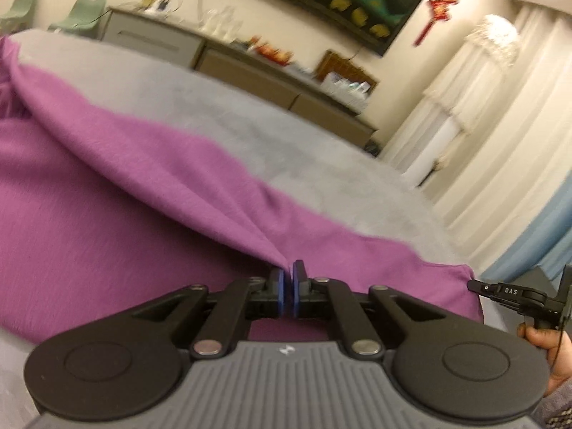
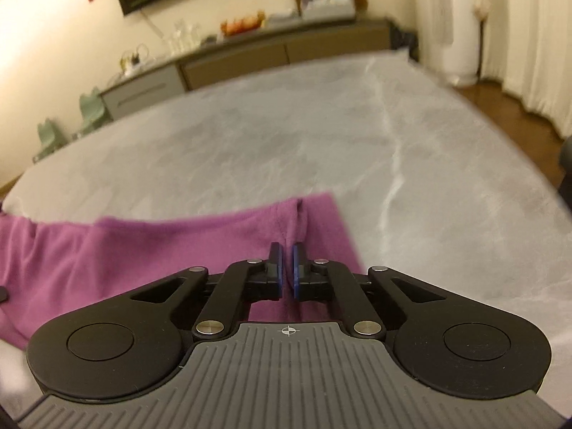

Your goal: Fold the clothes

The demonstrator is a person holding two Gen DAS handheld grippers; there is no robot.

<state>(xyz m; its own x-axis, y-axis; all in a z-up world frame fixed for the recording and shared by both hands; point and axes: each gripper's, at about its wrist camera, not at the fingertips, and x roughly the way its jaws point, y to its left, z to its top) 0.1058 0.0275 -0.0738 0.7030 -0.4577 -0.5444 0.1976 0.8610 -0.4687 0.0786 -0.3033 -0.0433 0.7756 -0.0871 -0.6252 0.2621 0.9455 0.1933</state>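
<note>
Bed (image 2: pixel 321 136) with grey cover carries the purple garment (image 1: pixel 107 186), lying near its front edge. Left gripper (image 1: pixel 288 279) pinches a raised ridge of cloth; right gripper (image 2: pixel 286 261) also clamps a fold. Uneven pulling could slip the thin fabric out and skew the fold.

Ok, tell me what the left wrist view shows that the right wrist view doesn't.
Left wrist only: the right gripper seen from the side at the cloth's corner, the hand holding it, and a blue curtain.

Right wrist only: the wooden floor and the cloth's far edge with bare bed beyond.

Both: the purple cloth on the grey bed, each view's own jaws shut on a pinch of cloth (left gripper), the sideboard.
</note>
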